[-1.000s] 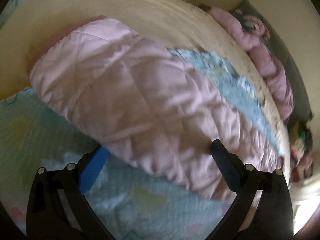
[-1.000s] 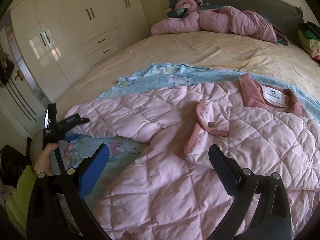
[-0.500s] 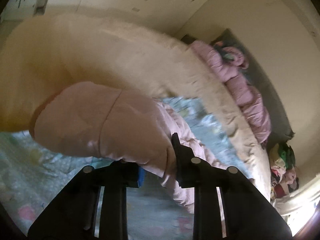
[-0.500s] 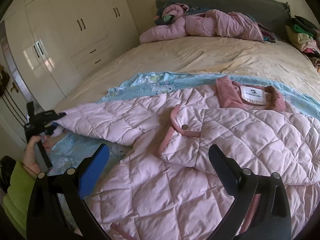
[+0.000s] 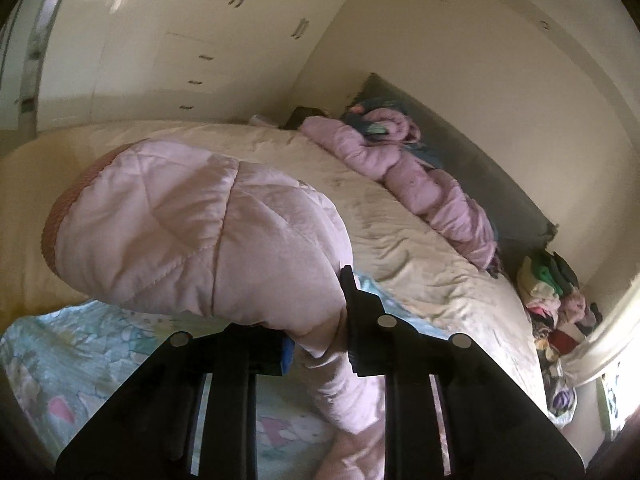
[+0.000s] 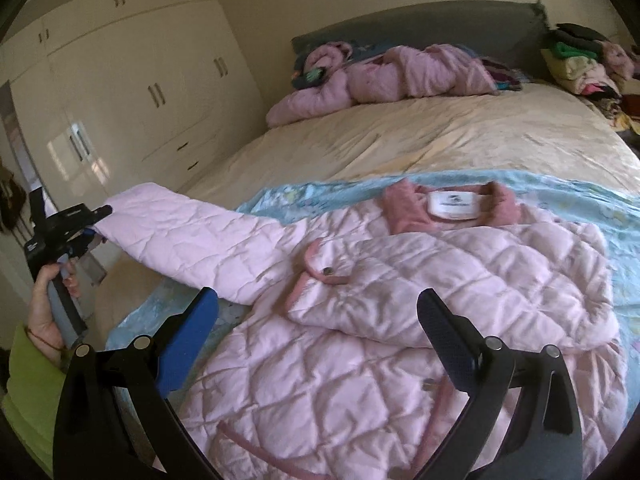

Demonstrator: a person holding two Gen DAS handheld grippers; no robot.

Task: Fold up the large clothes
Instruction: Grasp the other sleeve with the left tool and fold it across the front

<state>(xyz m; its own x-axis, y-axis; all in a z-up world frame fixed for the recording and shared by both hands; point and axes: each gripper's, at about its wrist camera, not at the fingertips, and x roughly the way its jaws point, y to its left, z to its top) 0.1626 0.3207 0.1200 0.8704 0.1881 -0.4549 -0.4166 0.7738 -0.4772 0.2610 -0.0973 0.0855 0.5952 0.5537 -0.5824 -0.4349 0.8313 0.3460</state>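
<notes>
A pale pink quilted jacket (image 6: pixel 400 320) lies open-side up on a light blue printed blanket (image 6: pixel 320 192) on the bed, its darker pink collar (image 6: pixel 452 208) toward the headboard. My left gripper (image 5: pixel 320 320) is shut on the end of the jacket's sleeve (image 5: pixel 192 232), which bulges up over the jaws. In the right wrist view the left gripper (image 6: pixel 86 224) holds that sleeve (image 6: pixel 192 240) stretched out and raised off the bed at the left. My right gripper (image 6: pixel 320 344) stands open over the jacket's body, with nothing pinched between its fingers.
A second pink jacket (image 6: pixel 384 76) is heaped against the grey headboard (image 6: pixel 420 20). A pile of mixed clothes (image 6: pixel 580 64) sits at the far right corner. White wardrobes (image 6: pixel 140 92) line the left wall. Cream bedding (image 6: pixel 400 132) lies between the two jackets.
The left gripper went from open around the sleeve to shut on it and lifted it off the bed. The right gripper slid sideways over the jacket, still open.
</notes>
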